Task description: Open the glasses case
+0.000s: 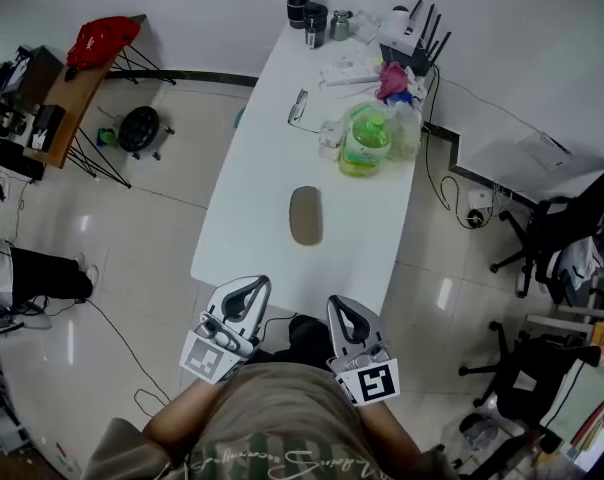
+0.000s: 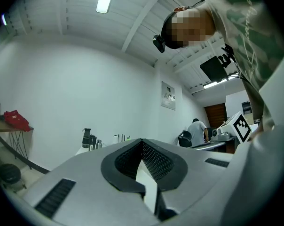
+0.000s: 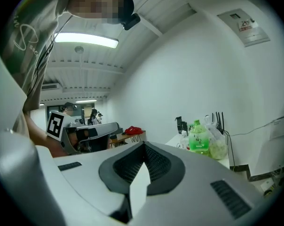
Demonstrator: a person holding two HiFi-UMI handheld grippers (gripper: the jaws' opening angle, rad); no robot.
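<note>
The long white desk (image 1: 252, 188) runs straight away from the person, who stands at its near end. Both tools sit over that near edge. The left gripper (image 1: 258, 284) is closed tight with nothing between its jaws, and the right gripper (image 1: 336, 302) is the same, pinched together and empty.

The glasses case (image 1: 305, 215), a flat brownish oval, lies closed on the desk's near half, about midway between the two long edges. It sits ahead of both grippers, in line with the gap between them. Its long axis follows the desk's length, so one rounded end faces the person. Neither gripper looks clearly nearer; I would judge either could reach it, one to steady it and one to lift the lid.

Past the case, towards the far right edge, stands a green bottle (image 1: 365, 140). Its label carries print, but I cannot read it from any view. A pair of spectacles (image 1: 298, 106) lies near the far left edge. The notice on the wall and the print on the shirt are too blurred to read.
</note>
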